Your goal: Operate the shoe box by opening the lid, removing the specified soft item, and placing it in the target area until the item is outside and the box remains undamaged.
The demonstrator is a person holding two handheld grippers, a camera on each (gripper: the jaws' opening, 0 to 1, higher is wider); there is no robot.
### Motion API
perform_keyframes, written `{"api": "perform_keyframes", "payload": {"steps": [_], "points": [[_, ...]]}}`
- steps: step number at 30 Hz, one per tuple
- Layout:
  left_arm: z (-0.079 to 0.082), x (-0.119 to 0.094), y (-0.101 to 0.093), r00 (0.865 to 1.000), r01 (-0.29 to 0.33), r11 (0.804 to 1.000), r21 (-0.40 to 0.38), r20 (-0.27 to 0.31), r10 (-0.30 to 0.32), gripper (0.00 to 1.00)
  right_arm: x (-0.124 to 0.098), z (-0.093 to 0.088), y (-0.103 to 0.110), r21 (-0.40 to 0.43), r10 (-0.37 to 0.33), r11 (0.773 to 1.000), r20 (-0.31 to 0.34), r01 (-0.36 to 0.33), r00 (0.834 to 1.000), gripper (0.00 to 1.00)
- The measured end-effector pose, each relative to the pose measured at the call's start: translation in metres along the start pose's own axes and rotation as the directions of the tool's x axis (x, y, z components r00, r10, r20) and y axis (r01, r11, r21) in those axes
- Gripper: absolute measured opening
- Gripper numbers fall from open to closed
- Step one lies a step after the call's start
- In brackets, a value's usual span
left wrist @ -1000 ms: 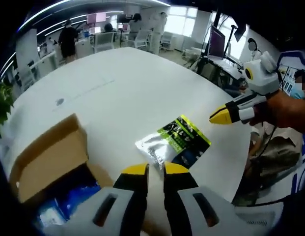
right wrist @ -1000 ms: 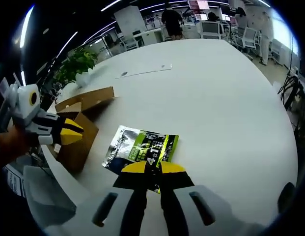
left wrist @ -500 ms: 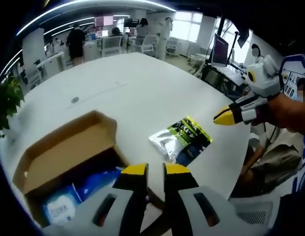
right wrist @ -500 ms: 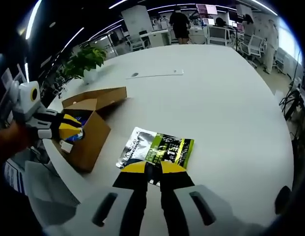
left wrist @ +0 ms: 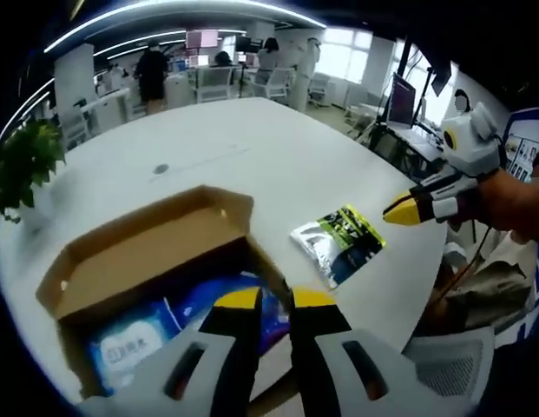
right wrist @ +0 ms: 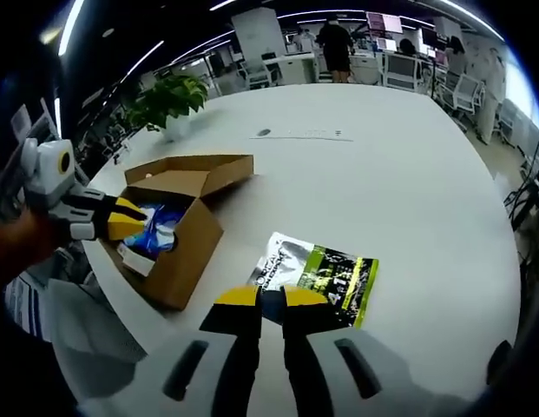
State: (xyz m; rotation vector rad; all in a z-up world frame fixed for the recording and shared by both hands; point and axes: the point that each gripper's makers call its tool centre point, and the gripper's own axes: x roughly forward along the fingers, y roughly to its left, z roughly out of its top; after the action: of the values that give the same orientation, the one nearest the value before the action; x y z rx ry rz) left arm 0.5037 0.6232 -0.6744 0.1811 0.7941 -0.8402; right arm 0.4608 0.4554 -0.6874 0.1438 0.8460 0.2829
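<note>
Two grippers (left wrist: 266,298) (right wrist: 261,296), yours, sit nearly closed, holding nothing; the green-and-silver pouch (right wrist: 317,278) lies beside the open cardboard box (right wrist: 184,228).

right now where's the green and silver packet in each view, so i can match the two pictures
Left gripper view: the green and silver packet lies flat on the white table, right of centre, to the right of the open cardboard box.
Right gripper view: the packet lies just beyond this gripper's yellow tips, lower centre, right of the box.
Shared landmark: the open cardboard box with blue packs inside.
</note>
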Motion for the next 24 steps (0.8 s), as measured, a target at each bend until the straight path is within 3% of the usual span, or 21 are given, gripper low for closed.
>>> {"api": "perform_keyframes", "payload": {"steps": [24], "points": [[-0.022,-0.042,0.051,0.997,-0.068,0.993,-0.093,0.037,0.071,0.09,0.026,0.023,0.070,-0.088,0.063,0.994,-0.019,-0.064,0.998,0.07]]}}
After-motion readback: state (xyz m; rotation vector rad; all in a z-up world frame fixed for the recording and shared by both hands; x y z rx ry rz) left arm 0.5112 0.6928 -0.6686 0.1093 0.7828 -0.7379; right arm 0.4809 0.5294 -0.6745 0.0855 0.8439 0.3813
